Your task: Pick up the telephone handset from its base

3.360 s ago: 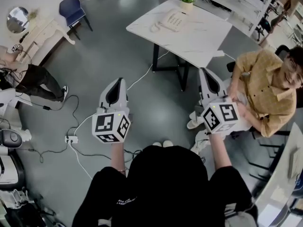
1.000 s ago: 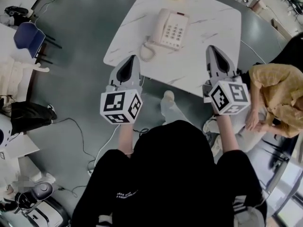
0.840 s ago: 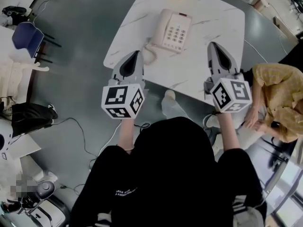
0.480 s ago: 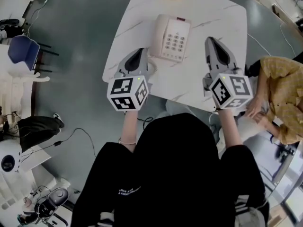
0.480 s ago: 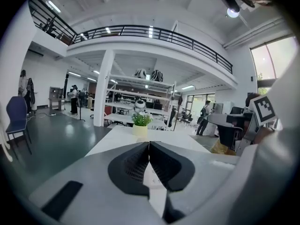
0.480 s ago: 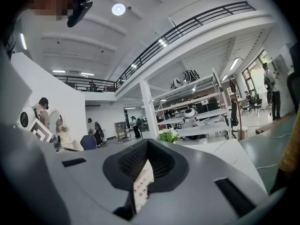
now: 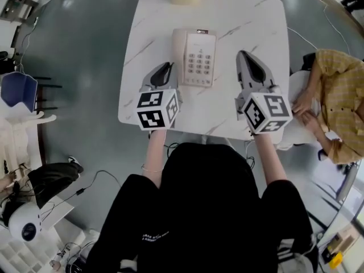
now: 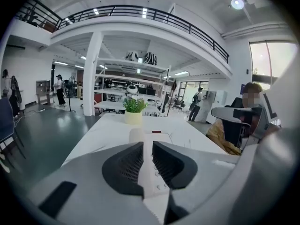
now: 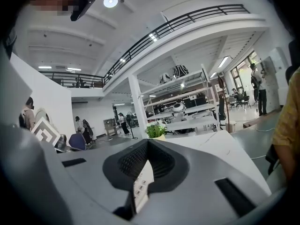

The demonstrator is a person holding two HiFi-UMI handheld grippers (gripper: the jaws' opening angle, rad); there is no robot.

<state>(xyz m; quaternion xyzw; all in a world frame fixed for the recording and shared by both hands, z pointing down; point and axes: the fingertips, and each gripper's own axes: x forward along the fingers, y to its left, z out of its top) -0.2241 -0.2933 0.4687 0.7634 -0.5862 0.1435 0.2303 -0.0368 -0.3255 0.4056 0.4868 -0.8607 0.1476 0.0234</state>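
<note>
Lining up my left tool [image 7: 165, 68] on the long cream plastic handset [image 7: 181, 56] is, as I judge it, the step in hand. Its jaws have just been opening, but they stand only a narrow slit apart, with nothing between the pads. In the left gripper view I see only the keypad through the gap. That slit looks too slim for the handset, so I would spread the jaws well wider before closing in. I would then straddle the grip section at its middle, across its width, and press evenly. After that I would lift straight up out of the cradle so the cream push-button base [image 7: 198, 58] is not dragged along (I cannot see the cord from here, so I would lift slowly).

The handset lies seated along the left side of the base, its long axis running away from me, in the middle of the white marble-patterned bench [image 7: 250, 16]. My left tool sits just beside it, at its near left, and no view shows them touching. In the left gripper view the handset's [image 8: 136, 135] rounded far end shows just above the left jaw, so my aim runs a little right of it, toward the keys. I would shift left to centre it.

My right tool [image 7: 244, 57] hovers to the right of the base, near it but apart. Its tips are together and hold nothing, and it could steady the base if the base starts to rise.
</note>
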